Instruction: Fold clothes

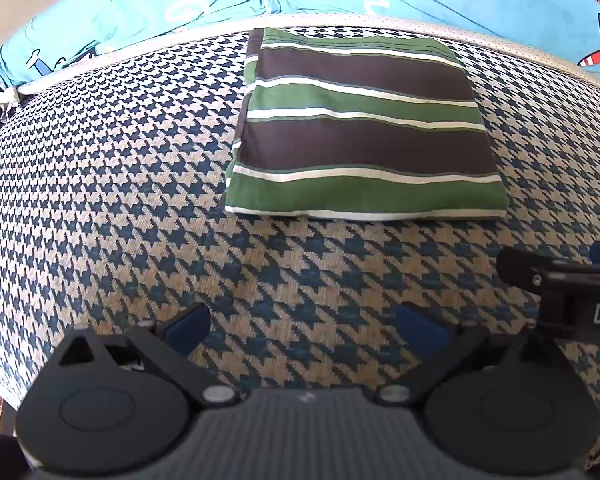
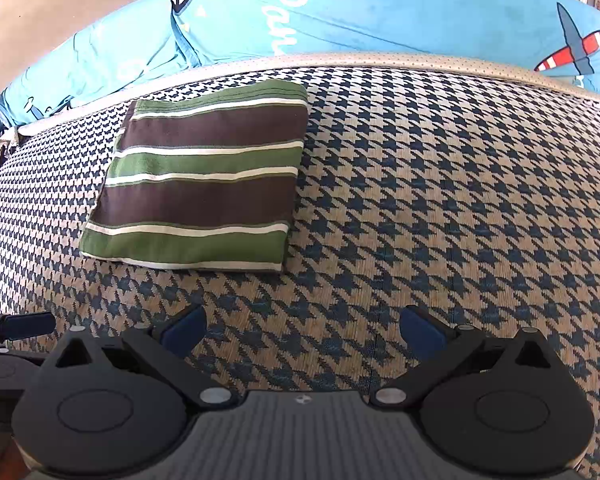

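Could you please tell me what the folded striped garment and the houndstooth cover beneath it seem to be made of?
Striped garment: probably soft cotton-type knit, matte; its green, brown and white bands lie smooth with rounded folded edges.
Houndstooth cover: apparently a coarser woven upholstery fabric, matte; fine ribbed thread lines show in the blue and tan pattern up close. Fibre cannot be told for either.

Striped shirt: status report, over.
Left gripper and right gripper open, empty. Striped shirt folded flat on houndstooth cover. Nothing in the way.
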The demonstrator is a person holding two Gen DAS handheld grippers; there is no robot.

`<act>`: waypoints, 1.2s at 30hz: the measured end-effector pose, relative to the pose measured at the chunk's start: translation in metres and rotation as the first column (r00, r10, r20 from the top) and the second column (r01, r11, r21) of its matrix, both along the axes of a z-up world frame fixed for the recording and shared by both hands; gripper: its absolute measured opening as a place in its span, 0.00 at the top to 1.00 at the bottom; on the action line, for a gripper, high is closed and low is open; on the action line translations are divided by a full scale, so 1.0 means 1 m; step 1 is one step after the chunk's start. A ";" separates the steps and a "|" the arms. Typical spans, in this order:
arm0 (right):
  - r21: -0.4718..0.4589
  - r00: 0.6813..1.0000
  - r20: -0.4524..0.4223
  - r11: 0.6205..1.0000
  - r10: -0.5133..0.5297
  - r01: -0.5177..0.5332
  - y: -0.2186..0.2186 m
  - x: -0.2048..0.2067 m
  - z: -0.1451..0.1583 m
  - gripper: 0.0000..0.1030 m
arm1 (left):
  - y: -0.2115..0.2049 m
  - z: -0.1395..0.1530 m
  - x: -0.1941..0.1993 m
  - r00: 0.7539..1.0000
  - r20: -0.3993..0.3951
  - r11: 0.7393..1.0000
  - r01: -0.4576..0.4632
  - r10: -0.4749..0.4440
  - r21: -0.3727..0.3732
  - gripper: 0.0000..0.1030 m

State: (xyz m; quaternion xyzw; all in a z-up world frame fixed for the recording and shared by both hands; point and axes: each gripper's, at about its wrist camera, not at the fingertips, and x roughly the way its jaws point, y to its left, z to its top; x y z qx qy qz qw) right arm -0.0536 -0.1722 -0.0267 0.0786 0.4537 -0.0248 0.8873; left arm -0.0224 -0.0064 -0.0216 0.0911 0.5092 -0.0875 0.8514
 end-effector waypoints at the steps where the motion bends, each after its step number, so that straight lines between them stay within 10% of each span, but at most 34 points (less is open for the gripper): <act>1: -0.001 1.000 0.004 1.000 0.002 -0.002 0.000 0.001 0.001 0.00 | -0.001 0.000 0.000 1.000 0.003 1.000 0.003 -0.003 0.003 0.00; 36: 0.002 1.000 0.010 1.000 0.007 -0.007 0.006 0.003 0.002 0.00 | 0.000 -0.001 0.013 1.000 -0.004 1.000 0.005 -0.005 0.003 0.00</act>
